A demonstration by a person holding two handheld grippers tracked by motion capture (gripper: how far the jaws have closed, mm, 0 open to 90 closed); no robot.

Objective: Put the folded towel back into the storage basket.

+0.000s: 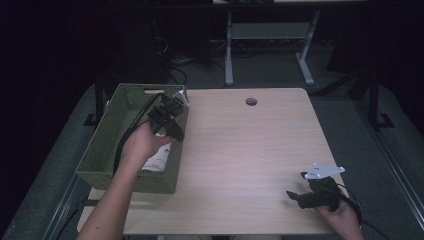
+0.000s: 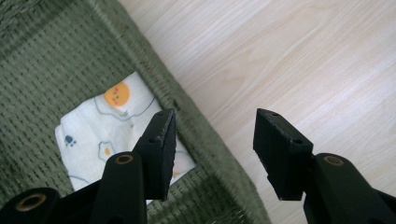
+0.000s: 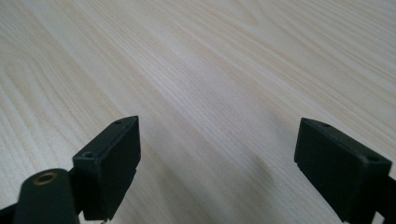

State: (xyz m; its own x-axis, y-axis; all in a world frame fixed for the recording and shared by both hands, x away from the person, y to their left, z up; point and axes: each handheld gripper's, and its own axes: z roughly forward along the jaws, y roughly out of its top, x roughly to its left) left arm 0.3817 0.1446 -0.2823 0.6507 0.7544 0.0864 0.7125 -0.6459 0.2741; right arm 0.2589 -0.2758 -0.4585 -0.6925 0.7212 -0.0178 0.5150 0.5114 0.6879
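Both grippers are matte black: the left gripper (image 1: 167, 117) trails a black cable, the right gripper (image 1: 300, 196) carries a grey three-cornered plate. Forearms bare, no sleeves.

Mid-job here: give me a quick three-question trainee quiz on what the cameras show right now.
1. True or false: the white printed cloth lies inside the green basket.
2. What is between the left gripper's jaws?
A. the cloth
B. nothing
C. a cable
3. What surface lies under the right gripper?

Key
1. True.
2. B: the jaws stand apart, above the basket's wall, gripping nothing.
3. The bare wooden table.
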